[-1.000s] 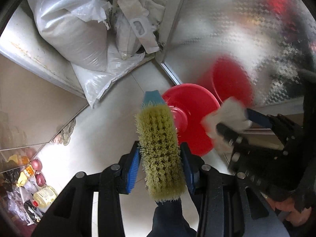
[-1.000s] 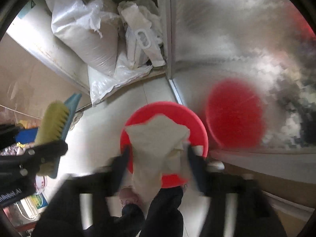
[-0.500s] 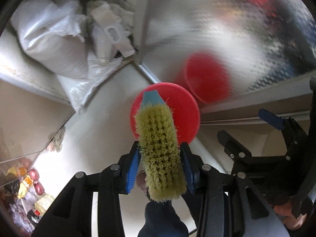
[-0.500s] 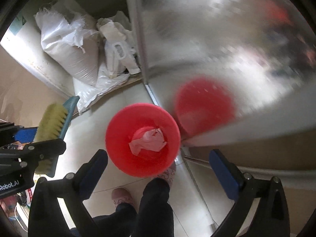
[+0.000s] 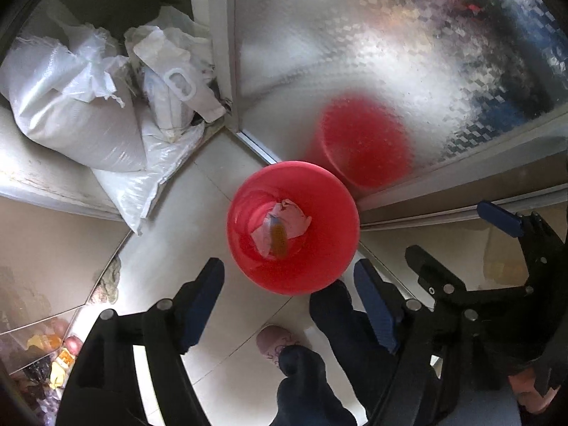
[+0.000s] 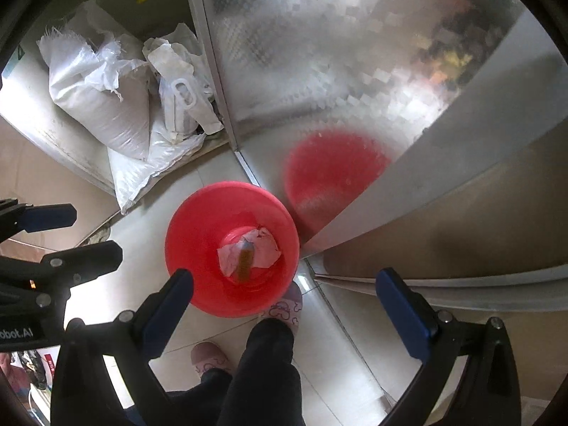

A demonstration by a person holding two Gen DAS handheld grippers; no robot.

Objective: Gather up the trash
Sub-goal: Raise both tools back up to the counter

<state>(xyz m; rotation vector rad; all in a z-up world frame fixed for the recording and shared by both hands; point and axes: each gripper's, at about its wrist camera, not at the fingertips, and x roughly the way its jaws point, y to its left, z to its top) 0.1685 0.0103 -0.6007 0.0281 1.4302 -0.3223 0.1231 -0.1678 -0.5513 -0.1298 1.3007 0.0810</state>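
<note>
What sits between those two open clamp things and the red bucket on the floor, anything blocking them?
Nothing visible does. The left hand-held gripper and the right hand-held gripper hang open above the red bucket, whose mouth is uncovered. Inside lie crumpled paper and a brush. The person's slipper touches the bucket's near side only.

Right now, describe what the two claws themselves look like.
Both match: the left claw and right claw have black angular frames with silver rivets at the joints, and each finger ends in a flat blue pad. White lettering, mirrored and partly cut off, marks the left claw's body in the right wrist view. No cables show. Bare skin shows behind the right claw; no sleeve is visible.
</note>
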